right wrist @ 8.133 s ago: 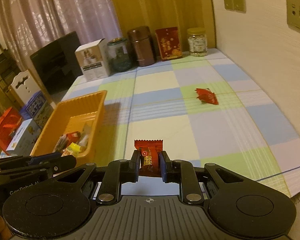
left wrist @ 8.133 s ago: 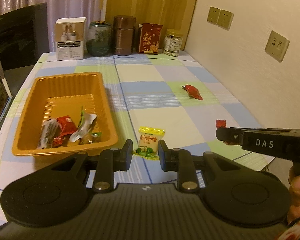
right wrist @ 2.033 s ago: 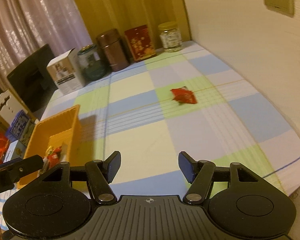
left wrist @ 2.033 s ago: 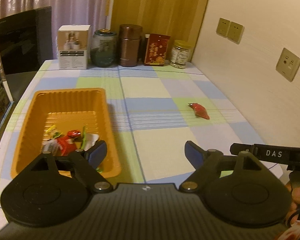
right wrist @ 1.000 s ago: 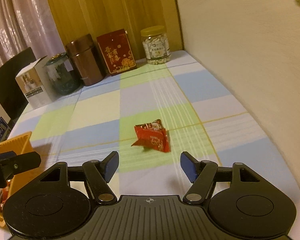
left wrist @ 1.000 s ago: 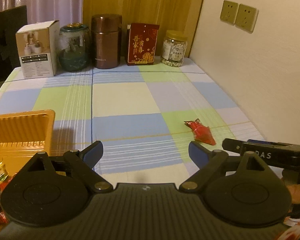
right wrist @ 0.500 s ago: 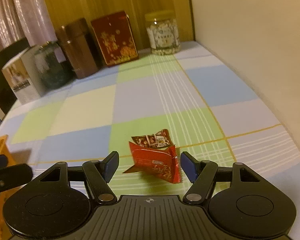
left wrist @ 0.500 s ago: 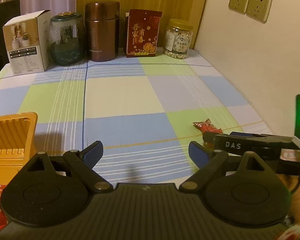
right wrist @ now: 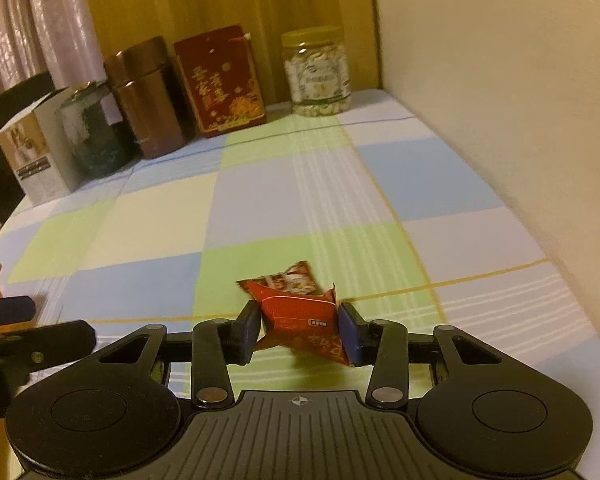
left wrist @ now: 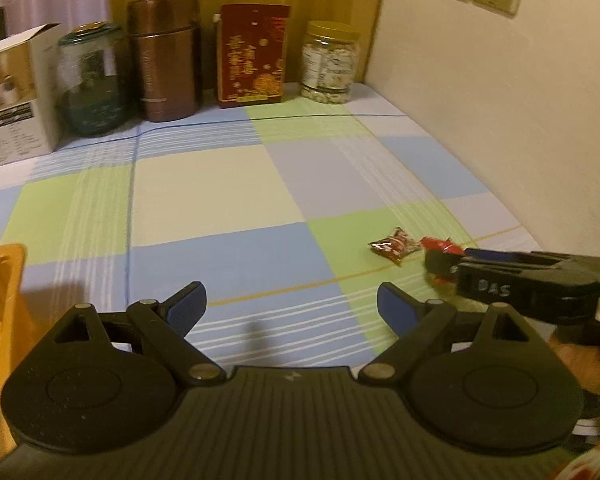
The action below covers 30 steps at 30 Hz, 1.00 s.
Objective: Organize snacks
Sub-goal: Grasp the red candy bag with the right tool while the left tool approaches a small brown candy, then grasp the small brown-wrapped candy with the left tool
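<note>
surface: checked tablecloth (right wrist: 172,216) | wall (right wrist: 520,80) right | right gripper (right wrist: 300,330) jaws just closed onto red snack packet (right wrist: 300,312) | left gripper (left wrist: 292,304) jaws wide, empty

two red snack packets (right wrist: 300,312), three jars (right wrist: 318,72), two boxes (right wrist: 220,80).

Both cameras sit low on the handheld grippers, looking forward and down across the checked worktop (left wrist: 220,184) toward the back wall. The right one hangs very close above a red packet (right wrist: 300,312). Both share the row of jars (left wrist: 330,62) and that packet.
</note>
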Available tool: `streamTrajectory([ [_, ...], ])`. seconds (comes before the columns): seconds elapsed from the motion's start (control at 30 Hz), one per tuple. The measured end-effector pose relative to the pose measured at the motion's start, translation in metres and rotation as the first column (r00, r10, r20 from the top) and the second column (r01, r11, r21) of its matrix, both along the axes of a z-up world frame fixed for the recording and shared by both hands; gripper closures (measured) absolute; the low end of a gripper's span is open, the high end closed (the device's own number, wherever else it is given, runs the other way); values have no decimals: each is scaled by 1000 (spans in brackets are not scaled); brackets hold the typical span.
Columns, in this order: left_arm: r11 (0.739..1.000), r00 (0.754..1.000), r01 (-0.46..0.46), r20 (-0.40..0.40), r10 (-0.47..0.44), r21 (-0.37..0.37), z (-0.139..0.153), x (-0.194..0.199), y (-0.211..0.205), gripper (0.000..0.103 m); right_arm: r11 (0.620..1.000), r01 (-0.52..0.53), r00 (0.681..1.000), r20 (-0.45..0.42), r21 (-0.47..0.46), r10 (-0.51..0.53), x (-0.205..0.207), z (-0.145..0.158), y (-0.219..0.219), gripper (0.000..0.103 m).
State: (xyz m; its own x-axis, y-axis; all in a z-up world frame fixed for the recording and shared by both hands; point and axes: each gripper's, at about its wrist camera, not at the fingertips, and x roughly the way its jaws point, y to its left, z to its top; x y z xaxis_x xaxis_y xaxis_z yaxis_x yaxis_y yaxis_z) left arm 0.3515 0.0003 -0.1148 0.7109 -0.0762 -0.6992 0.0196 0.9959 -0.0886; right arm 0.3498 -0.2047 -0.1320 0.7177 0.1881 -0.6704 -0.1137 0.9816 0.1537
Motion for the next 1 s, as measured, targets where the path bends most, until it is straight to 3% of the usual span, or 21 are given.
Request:
streamTrajectory([
  [0.23,992,992,124,25,-124,-9,-14,23,-21,12,998,58,998,30,-4,-58,-8,4,-28,62],
  [0.43,966,966,256,25,-257,21,-34,47,-44,22,995,103,994,37,-7,-102,-15,-2,-52,62],
  [0.93,929,929,368,31,-369,31,-56,93,-59,63,989,148,987,63,28,-150,-30,-8,-71,63],
  [1.0,924,925,379,26,-380,46,-56,95,-62,73,988,148,987,65,30,-150,-31,-8,-71,63],
])
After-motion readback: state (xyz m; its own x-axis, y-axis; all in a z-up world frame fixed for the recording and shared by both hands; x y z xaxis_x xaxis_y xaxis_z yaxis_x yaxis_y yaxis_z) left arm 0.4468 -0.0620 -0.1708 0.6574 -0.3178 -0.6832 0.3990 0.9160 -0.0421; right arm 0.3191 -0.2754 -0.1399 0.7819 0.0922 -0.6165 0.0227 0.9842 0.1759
